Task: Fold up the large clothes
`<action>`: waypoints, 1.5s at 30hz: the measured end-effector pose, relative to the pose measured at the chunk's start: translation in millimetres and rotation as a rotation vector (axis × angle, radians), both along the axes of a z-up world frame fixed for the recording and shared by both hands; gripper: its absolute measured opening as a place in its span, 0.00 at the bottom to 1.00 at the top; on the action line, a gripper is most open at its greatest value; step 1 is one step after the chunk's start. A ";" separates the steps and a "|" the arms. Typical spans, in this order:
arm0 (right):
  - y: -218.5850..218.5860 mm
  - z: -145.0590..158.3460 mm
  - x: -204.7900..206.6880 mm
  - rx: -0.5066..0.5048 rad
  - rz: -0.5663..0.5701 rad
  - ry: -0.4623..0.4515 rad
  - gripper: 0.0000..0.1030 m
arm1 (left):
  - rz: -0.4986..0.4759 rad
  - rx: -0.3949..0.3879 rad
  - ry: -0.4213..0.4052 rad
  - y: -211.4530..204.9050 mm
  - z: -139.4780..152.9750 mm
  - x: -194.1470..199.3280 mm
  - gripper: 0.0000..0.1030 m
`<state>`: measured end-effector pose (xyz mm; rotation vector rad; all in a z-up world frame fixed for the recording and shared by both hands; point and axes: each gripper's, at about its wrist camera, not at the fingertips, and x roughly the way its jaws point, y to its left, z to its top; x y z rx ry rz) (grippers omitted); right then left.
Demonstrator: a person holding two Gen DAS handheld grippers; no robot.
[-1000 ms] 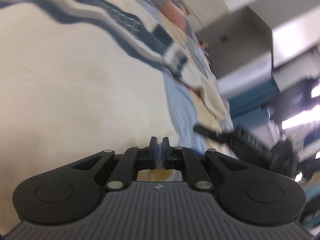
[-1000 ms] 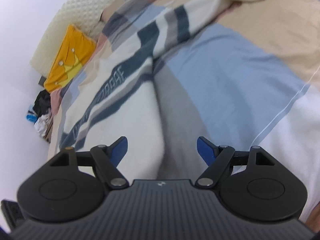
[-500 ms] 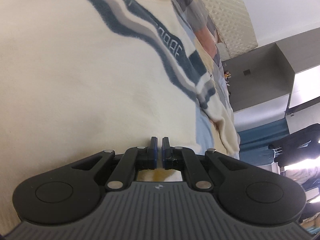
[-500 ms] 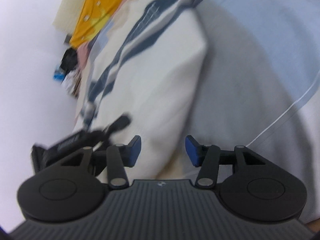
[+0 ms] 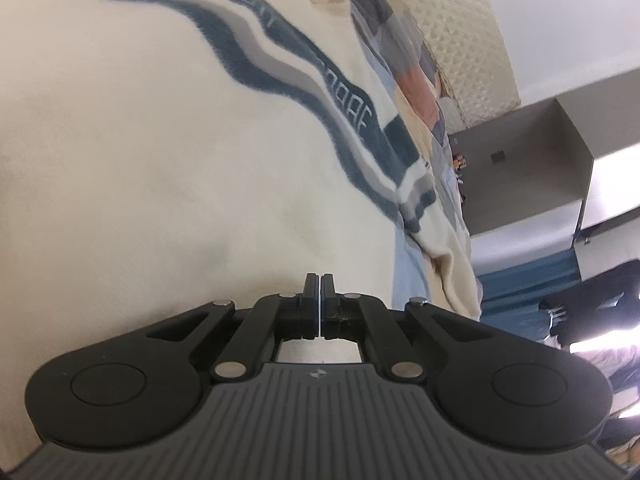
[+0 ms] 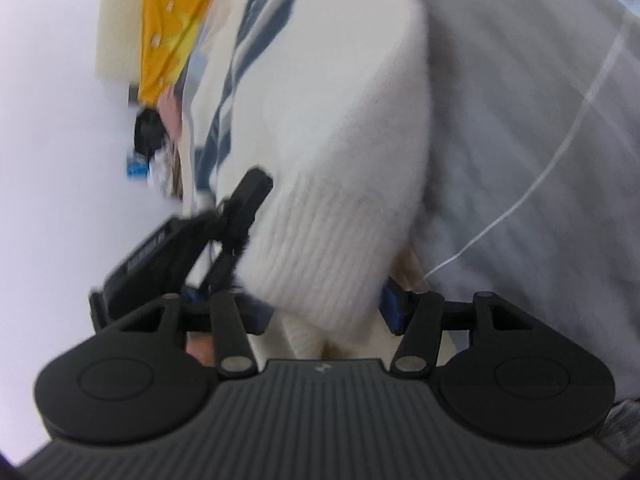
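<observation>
Left wrist view: the left gripper [image 5: 320, 288] has its jaws pressed together; whether fabric is caught between them cannot be told. The cream sweater [image 5: 160, 152], with wavy navy and grey stripes, fills the view ahead, lying on a patchwork bedspread [image 5: 408, 52].

Right wrist view: the right gripper [image 6: 324, 300] has jaws part-way apart, with the sweater's ribbed cuff [image 6: 320, 248] between them; contact is unclear. The left gripper [image 6: 240, 208] sits beside the cuff.
</observation>
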<state>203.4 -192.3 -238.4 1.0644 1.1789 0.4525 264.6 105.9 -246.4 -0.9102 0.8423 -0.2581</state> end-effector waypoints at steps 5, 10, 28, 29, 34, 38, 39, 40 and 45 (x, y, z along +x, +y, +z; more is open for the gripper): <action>-16.0 13.5 -7.6 0.018 -0.051 -0.068 0.41 | -0.052 0.007 -0.020 -3.7 8.0 -5.0 0.01; -24.7 20.0 -7.7 0.034 -0.082 -0.109 0.39 | -0.146 0.033 -0.053 -10.8 20.2 -19.6 0.03; -37.0 16.1 7.7 0.046 -0.189 -0.070 0.39 | -0.411 0.484 -0.308 -76.1 62.2 -67.8 0.50; -38.1 16.3 7.2 0.049 -0.193 -0.071 0.39 | -0.403 0.496 -0.323 -75.3 64.1 -69.5 0.53; -47.5 17.9 2.5 0.055 -0.220 -0.073 0.39 | -0.488 0.494 -0.422 -83.7 72.1 -80.0 0.65; -49.5 18.8 3.9 0.053 -0.226 -0.077 0.39 | -0.596 0.701 -0.451 -123.2 57.9 -88.0 0.67; -49.8 18.4 3.7 0.053 -0.226 -0.076 0.39 | -0.599 0.765 -0.437 -130.0 51.4 -87.9 0.67; -49.9 18.1 3.7 0.053 -0.226 -0.074 0.39 | -0.599 0.824 -0.430 -134.7 46.2 -88.4 0.66; -51.0 17.7 3.4 0.051 -0.227 -0.072 0.39 | -0.570 0.999 -0.447 -144.0 32.4 -91.4 0.49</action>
